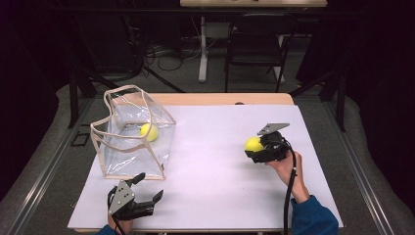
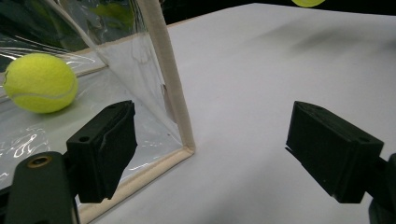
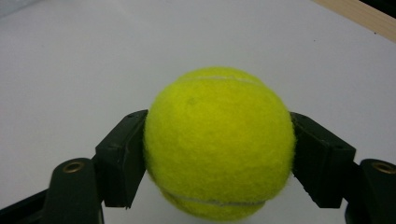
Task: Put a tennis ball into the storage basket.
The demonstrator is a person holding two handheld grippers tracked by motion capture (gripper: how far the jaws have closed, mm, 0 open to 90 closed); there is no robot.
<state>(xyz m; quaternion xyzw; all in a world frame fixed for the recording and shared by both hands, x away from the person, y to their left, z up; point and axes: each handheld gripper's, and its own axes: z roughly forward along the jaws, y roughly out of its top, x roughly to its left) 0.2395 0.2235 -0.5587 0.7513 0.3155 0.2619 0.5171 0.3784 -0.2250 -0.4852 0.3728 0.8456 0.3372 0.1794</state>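
The right gripper (image 1: 258,147) pinches a ball (image 1: 253,144), one black jaw pressed against each side of it. In the right gripper view the ball (image 3: 219,142) bulges between the jaws, its white seam showing at top and bottom, and no writing can be read on the felt. The hand (image 1: 283,165) holds it just above the right part of the white sheet (image 1: 215,147), with bare sheet under and around it.

The left gripper (image 1: 149,188) rests near the front edge of the sheet, jaws spread wide with nothing between them. In its own view the left jaw stands just in front of the bag's lower front seam, and the right jaw stands over bare sheet.

The bag (image 1: 134,134) is clear plastic with cream edging and stands upright on the left part of the sheet, top open, handles rising above the rim. A second ball (image 1: 149,131) lies inside it on the bottom. In the left gripper view that second ball (image 2: 39,82) sits behind the clear wall, and the bag's cream corner seam (image 2: 170,79) rises between the jaws' line of sight and the open sheet. No label shows on the bag.

Between the bag and the held ball the sheet is bare, so the way across is open. The sheet covers most of the table (image 1: 225,99), whose wood edge shows along the back. Beyond it stand a chair (image 1: 254,46) and loose cables (image 1: 161,54) on the floor, well apart from the work.
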